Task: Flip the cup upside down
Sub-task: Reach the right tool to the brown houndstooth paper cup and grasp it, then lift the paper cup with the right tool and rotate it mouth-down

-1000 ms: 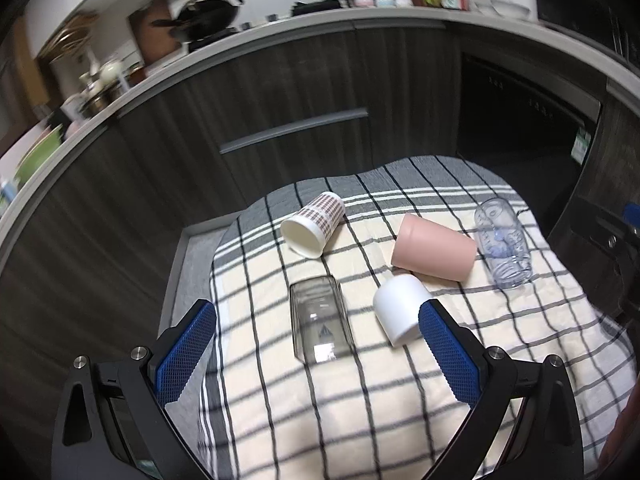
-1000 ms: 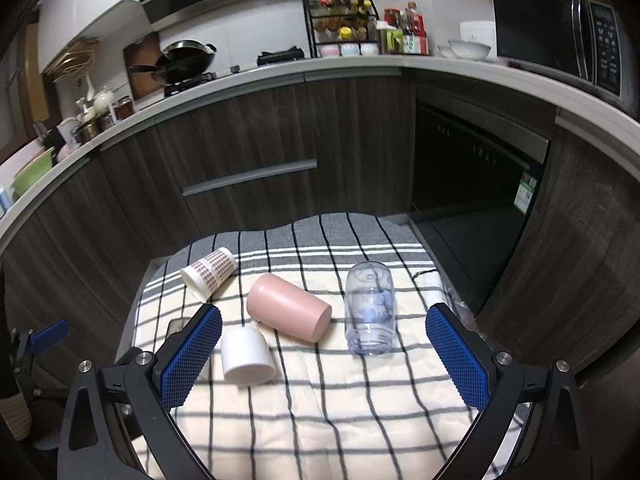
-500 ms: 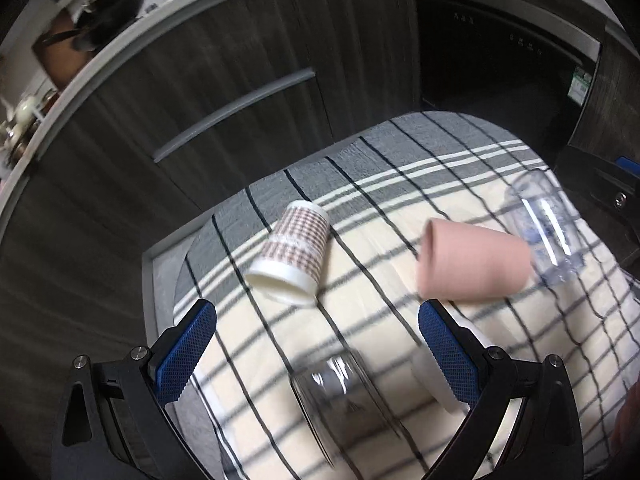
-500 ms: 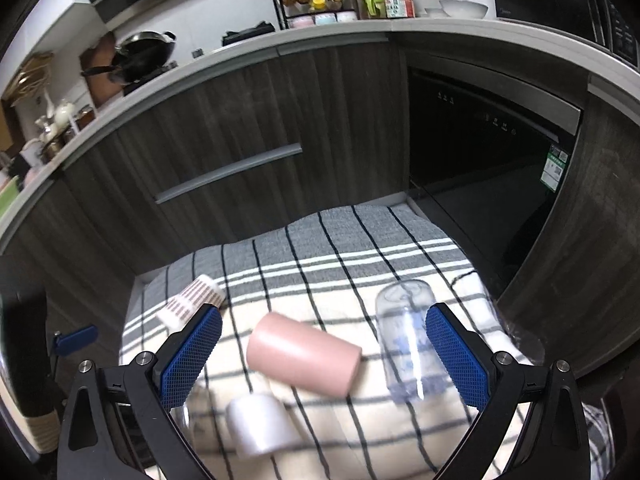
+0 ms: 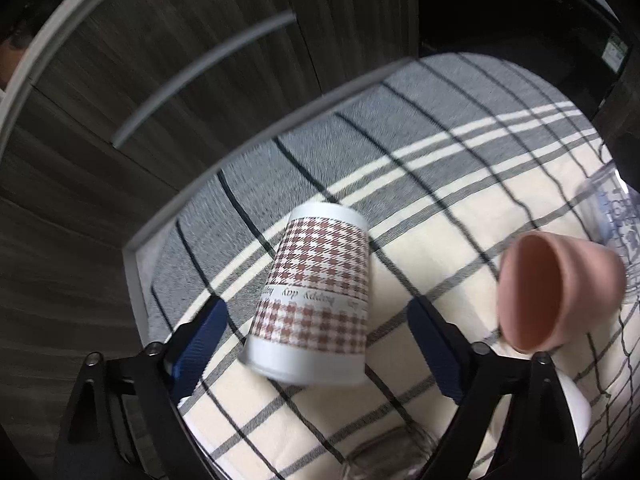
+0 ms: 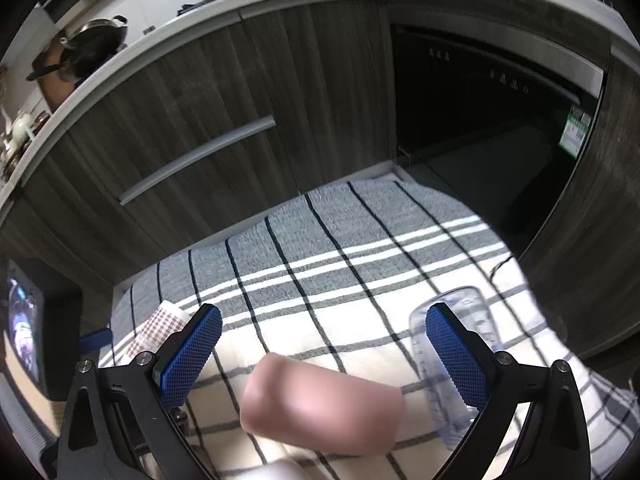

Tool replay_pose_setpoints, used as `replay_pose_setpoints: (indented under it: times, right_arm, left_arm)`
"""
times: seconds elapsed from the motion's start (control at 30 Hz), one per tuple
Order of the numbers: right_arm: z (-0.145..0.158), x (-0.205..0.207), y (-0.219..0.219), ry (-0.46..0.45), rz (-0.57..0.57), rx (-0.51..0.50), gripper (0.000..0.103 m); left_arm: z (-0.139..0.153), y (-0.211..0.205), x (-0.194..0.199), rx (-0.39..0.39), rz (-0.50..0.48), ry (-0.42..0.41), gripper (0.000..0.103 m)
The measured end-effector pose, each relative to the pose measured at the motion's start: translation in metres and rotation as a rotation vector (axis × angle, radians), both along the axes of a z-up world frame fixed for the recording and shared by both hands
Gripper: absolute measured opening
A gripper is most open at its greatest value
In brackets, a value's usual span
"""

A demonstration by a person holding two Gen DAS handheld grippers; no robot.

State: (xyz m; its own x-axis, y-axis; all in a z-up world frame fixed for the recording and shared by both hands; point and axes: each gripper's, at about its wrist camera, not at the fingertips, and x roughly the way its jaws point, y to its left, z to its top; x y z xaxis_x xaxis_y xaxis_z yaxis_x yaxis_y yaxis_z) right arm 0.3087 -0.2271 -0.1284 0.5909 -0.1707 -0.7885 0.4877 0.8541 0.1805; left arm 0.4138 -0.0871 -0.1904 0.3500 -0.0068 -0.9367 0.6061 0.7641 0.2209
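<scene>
A white cup with a brown houndstooth pattern (image 5: 316, 300) lies on its side on the checked cloth (image 5: 420, 184), its mouth towards me. My left gripper (image 5: 320, 344) is open and straddles its mouth end, jaws apart from it. A pink cup (image 6: 320, 408) lies on its side between the jaws of my open right gripper (image 6: 324, 352); it also shows in the left wrist view (image 5: 556, 292). The patterned cup shows at the left in the right wrist view (image 6: 160, 328).
A clear plastic cup (image 6: 460, 360) lies on its side to the right of the pink one. A clear glass (image 5: 384, 460) and a white cup (image 5: 572, 404) lie at the near edge. Dark cabinet fronts (image 6: 240, 100) stand behind the cloth.
Both grippers have moved forward and down. The left one has closed in on the patterned cup, the right one on the pink cup. No cup has moved.
</scene>
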Motion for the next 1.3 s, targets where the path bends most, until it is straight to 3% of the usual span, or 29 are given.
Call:
replay_pose_setpoints:
  times: [0.1, 0.17, 0.23, 0.5, 0.67, 0.87, 1.03, 1.3]
  right_arm:
    - [-0.009, 0.009, -0.003, 0.017, -0.006, 0.026, 0.102]
    - [-0.013, 0.011, -0.002, 0.020, -0.006, 0.029, 0.102]
    - [-0.017, 0.014, -0.001, 0.028, -0.004, 0.025, 0.102]
    - [-0.022, 0.014, -0.002, 0.056, -0.005, 0.023, 0.102]
    - [-0.009, 0.007, -0.001, 0.043, 0.003, 0.026, 0.102]
    - [0.024, -0.010, 0.005, -0.005, 0.028, 0.025, 0.102]
    - [0.058, -0.036, 0.008, -0.052, 0.057, -0.001, 0.102]
    - [0.090, -0.098, 0.005, -0.083, 0.138, -0.045, 0.102]
  left_arm:
    - [-0.010, 0.000, 0.006, 0.016, -0.007, 0.011, 0.083]
    - [-0.015, 0.001, 0.008, 0.020, -0.002, 0.024, 0.071]
    - [-0.020, 0.004, 0.008, 0.012, 0.013, 0.048, 0.066]
    - [-0.011, 0.011, 0.000, -0.020, 0.066, 0.031, 0.065]
    - [0.018, 0.013, -0.009, -0.039, 0.082, -0.020, 0.065]
    - [0.075, 0.022, -0.035, -0.088, 0.116, -0.102, 0.065]
    - [0.117, 0.032, -0.079, -0.142, 0.184, -0.159, 0.065]
    - [0.146, 0.053, -0.167, -0.249, 0.344, -0.206, 0.065]
